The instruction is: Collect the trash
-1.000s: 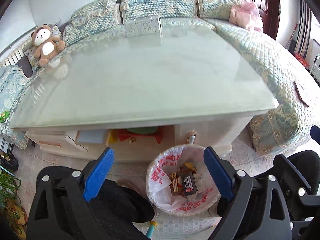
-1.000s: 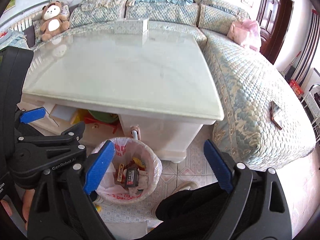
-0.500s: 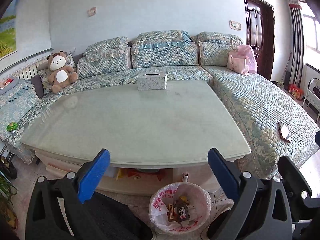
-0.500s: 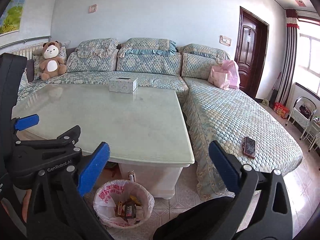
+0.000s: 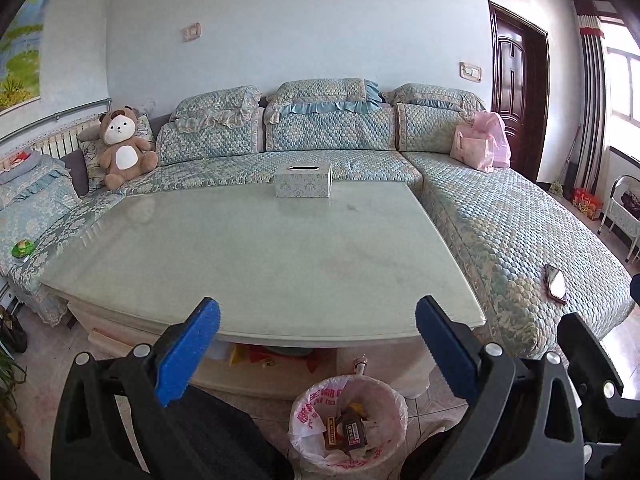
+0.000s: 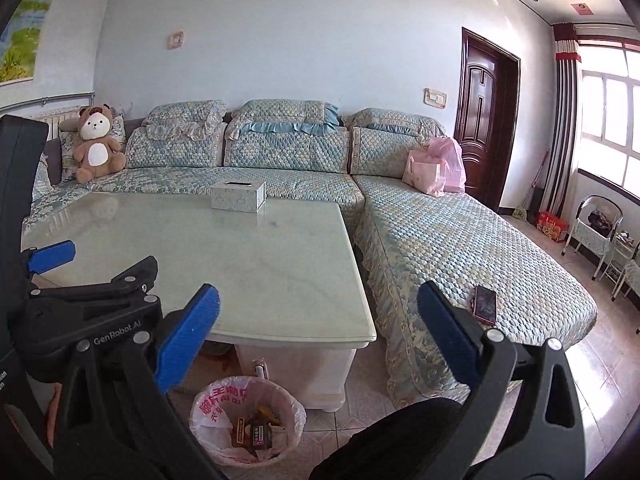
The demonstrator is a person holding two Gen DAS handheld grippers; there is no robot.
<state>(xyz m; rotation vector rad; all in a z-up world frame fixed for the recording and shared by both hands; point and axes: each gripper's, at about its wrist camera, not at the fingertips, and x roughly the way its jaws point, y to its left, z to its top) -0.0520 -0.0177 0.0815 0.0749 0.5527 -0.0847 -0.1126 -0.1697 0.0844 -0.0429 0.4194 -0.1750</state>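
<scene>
A trash bin [image 5: 348,424] lined with a white bag printed in red stands on the floor in front of the table; it holds several wrappers and small boxes. In the right wrist view the same bin [image 6: 246,420] sits low, left of centre. My left gripper [image 5: 316,308] is open and empty, held above the bin and level with the near edge of the table. My right gripper [image 6: 318,292] is also open with nothing between its blue pads. The left gripper [image 6: 92,308] shows at the left of the right wrist view, beside the right one.
A glass-topped table [image 5: 260,260] carries only a tissue box [image 5: 303,184]. A patterned corner sofa [image 6: 460,248] wraps around it, with a phone [image 6: 485,304], a pink bag [image 6: 434,170] and a teddy bear [image 5: 122,146] on it. A person's dark-clothed legs [image 6: 400,440] are by the bin.
Both grippers have risen and tilted up from over the bin. The views now look across the table to the sofa and wall, and the bin has dropped low in the frames.
</scene>
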